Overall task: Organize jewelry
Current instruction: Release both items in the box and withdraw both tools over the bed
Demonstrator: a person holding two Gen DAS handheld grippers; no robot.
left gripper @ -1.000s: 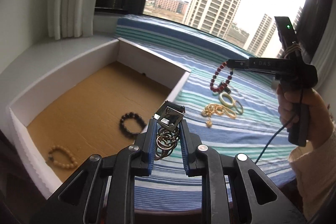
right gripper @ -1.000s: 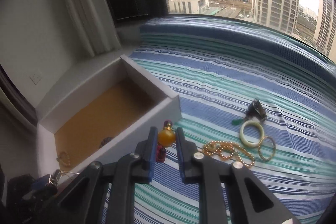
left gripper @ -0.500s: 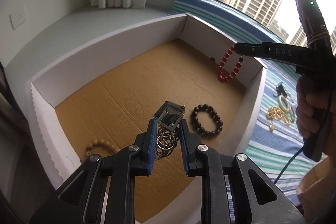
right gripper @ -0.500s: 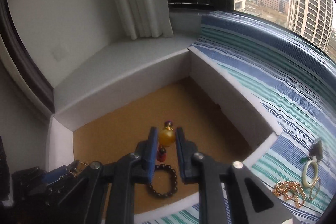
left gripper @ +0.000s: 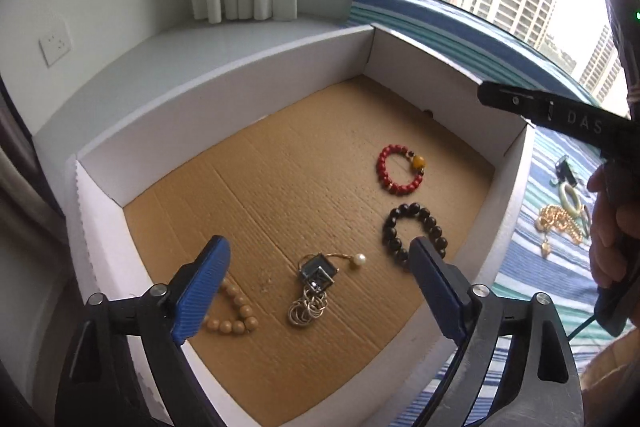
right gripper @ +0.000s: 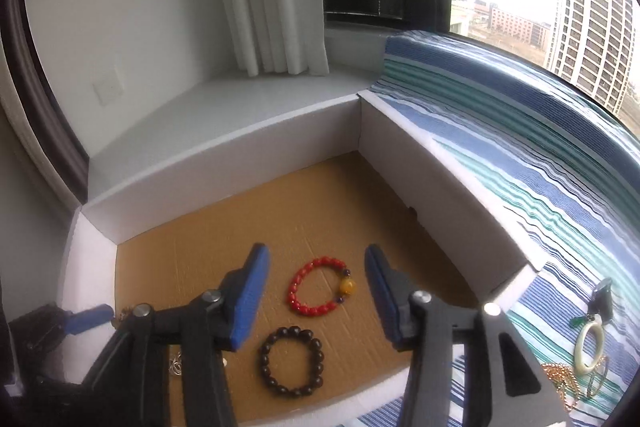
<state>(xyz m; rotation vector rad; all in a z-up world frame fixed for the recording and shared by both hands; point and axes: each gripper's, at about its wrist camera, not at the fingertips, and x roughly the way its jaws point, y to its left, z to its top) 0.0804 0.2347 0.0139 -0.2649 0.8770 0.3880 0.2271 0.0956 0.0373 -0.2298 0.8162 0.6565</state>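
Left wrist view: left gripper [left gripper: 316, 273] hung over the white-walled cardboard box with a brown floor [left gripper: 224, 115]. Its blue pads had just been spreading and stood wide apart, nothing between them. The silver ring-chain piece with a square dark pendant and pearl [left gripper: 314, 287] lay on the floor, lower centre, clear of both pads. Tan wooden bead bracelet [left gripper: 234, 315] sat just left of it, part hidden by the left pad. Black bead bracelet [left gripper: 414, 233] and red bead bracelet with an amber bead [left gripper: 400, 169] lay centre right. Gold chain necklace [left gripper: 558, 227] and pale green bangle [left gripper: 570, 201] remained on the striped blue-green cloth [left gripper: 540, 311], right edge.

Right wrist view: right gripper [right gripper: 316, 289] had also just been parting, pads apart and empty; the red bracelet lay flat below, between them but untouched.

Judgement: release looked complete. To finish well, lift both tools straight up before swinging toward the cloth, so no pad snags a bracelet.
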